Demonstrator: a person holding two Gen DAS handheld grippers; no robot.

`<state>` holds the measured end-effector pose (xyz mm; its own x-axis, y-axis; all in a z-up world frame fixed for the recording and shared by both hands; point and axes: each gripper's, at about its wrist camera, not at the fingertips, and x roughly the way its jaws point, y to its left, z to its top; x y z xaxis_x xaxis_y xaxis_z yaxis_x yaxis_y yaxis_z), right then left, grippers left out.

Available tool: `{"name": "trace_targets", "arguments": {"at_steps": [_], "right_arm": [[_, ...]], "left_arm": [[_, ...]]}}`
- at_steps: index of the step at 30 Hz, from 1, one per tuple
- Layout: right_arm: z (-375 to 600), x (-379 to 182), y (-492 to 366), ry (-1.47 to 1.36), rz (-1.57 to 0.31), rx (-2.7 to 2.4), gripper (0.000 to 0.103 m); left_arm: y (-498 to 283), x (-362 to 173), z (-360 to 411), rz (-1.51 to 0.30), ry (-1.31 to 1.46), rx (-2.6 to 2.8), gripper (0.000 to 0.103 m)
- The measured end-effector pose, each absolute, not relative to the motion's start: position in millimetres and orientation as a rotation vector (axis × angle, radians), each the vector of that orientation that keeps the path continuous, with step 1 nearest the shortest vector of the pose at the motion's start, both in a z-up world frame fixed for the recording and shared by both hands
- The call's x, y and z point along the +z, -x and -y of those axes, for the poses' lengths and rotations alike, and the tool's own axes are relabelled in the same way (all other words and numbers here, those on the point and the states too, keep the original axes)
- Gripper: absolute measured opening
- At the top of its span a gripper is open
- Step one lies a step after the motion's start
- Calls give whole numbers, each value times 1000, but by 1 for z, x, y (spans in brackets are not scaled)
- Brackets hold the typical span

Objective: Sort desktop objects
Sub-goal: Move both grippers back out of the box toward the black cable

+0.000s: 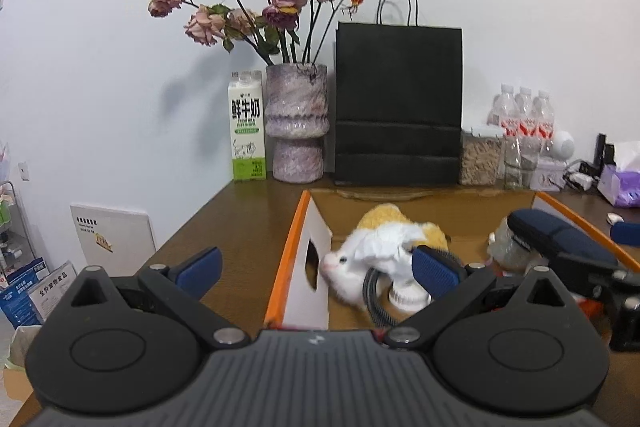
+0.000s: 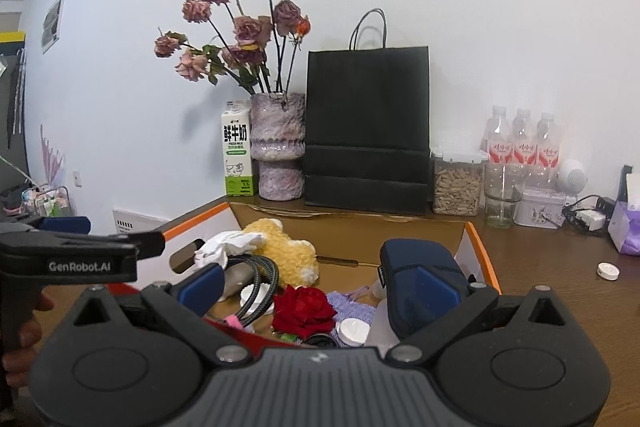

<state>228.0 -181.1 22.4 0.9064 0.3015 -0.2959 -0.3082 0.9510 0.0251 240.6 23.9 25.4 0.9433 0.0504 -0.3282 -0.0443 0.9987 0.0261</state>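
A cardboard box with orange edges (image 1: 296,227) sits on the brown desk and holds a white-and-yellow plush toy (image 1: 384,235), a braided cable (image 1: 370,291) and a white cap (image 1: 408,297). My left gripper (image 1: 318,265) is open and straddles the box's left wall, empty. In the right wrist view the box (image 2: 478,247) also holds a red rose (image 2: 306,309), a purple cloth (image 2: 352,309) and a dark blue case (image 2: 418,267). My right gripper (image 2: 320,287) is open above the box's contents; its right finger is next to the blue case.
At the back stand a milk carton (image 1: 248,131), a vase of dried roses (image 1: 298,123), a black paper bag (image 1: 398,107), a seed jar (image 2: 458,185), a glass (image 2: 502,195) and water bottles (image 2: 522,141). A white cap (image 2: 607,271) lies on the desk at right.
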Motion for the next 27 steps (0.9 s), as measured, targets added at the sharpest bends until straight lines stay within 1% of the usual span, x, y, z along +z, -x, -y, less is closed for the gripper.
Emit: {"name": "trace_targets", "arguments": {"at_steps": [10, 17, 21, 23, 27], "right_arm": [[170, 18, -195, 37, -351, 363, 102], [133, 7, -186, 95, -431, 454, 99], [109, 1, -187, 125, -472, 485, 93], [98, -3, -191, 137, -499, 488, 92], [83, -10, -201, 133, -554, 510, 81]], "left_arm": [[-206, 12, -54, -406, -23, 73, 103], [-184, 2, -81, -433, -19, 118, 103], [-178, -4, -94, -448, -9, 121, 103], [-176, -7, -101, -455, -1, 120, 103], [-173, -14, -111, -474, 8, 111, 103]]}}
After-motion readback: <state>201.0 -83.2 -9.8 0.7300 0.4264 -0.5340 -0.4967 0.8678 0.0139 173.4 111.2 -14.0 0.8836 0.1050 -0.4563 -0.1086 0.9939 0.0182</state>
